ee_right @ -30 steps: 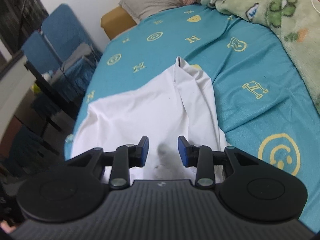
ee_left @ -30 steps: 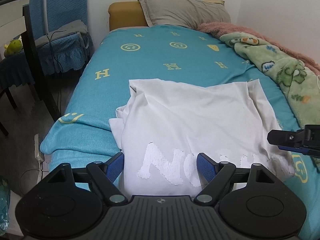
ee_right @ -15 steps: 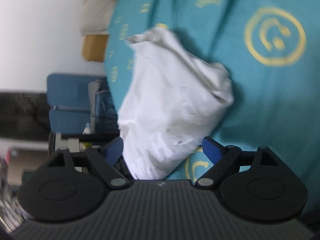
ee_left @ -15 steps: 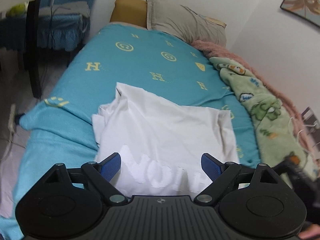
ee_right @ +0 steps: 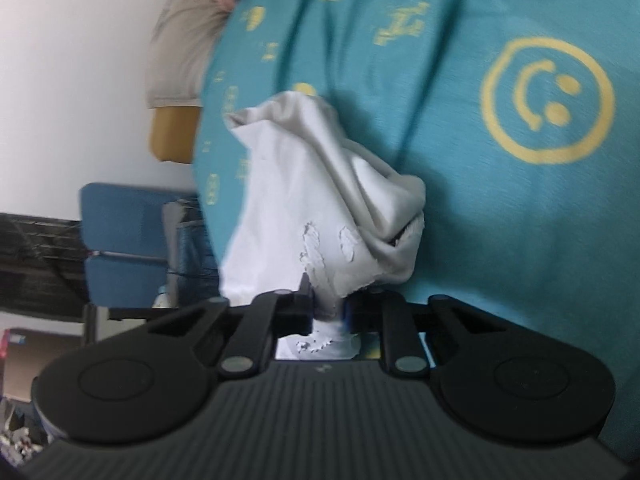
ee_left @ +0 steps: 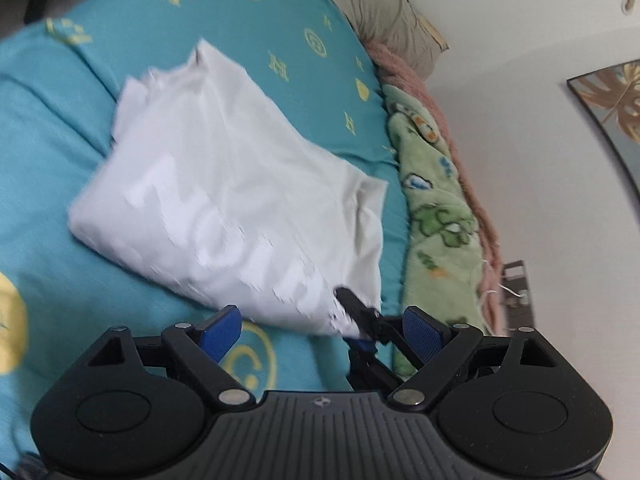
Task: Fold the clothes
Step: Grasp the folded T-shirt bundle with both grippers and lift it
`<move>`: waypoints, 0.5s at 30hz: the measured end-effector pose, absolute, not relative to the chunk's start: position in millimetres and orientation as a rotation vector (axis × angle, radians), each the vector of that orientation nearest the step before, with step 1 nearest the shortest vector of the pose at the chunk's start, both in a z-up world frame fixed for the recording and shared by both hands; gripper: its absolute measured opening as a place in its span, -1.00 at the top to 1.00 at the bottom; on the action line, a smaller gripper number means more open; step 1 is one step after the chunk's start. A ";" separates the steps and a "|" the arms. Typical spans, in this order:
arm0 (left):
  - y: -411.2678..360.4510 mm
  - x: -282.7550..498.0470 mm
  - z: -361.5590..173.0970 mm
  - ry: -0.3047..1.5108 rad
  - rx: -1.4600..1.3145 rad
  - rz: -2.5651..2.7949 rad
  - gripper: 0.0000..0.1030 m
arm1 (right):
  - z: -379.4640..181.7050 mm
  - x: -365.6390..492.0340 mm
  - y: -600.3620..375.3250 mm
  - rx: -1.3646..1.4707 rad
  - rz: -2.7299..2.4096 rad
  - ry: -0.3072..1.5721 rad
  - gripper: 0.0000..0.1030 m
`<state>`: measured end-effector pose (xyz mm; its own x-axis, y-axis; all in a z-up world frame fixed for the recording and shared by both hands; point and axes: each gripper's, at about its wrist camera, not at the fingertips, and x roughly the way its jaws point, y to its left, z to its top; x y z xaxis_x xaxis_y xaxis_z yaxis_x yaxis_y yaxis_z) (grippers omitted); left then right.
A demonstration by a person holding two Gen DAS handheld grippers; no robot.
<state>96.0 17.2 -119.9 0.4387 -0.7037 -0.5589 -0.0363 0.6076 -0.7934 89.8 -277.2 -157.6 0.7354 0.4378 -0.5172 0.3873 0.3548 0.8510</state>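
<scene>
Blue pads on your right gripper [ee_right: 329,314] are closing on the near corner of the white T-shirt [ee_right: 304,184], with cloth bunched between them. Your left gripper [ee_left: 322,330] stands wide apart, holding nothing, with its jaws over the shirt's near edge; the right gripper's black finger [ee_left: 356,308] shows between them. The shirt lies folded on the teal bedsheet [ee_left: 48,128], its white lettering up. A green blanket [ee_left: 436,208] runs along the right side, and a grey pillow [ee_left: 384,8] sits at the far end.
</scene>
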 end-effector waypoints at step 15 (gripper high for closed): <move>40.2 121.4 -183.6 0.989 -1.126 -0.236 -0.78 | -139.0 96.2 -283.3 1.264 0.104 0.713 0.76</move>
<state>121.4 40.2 -183.6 0.5751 -0.6131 -0.5417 -0.3028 0.4556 -0.8371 96.2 -283.3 -139.0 0.7829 0.4480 -0.4317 0.3055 0.3277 0.8940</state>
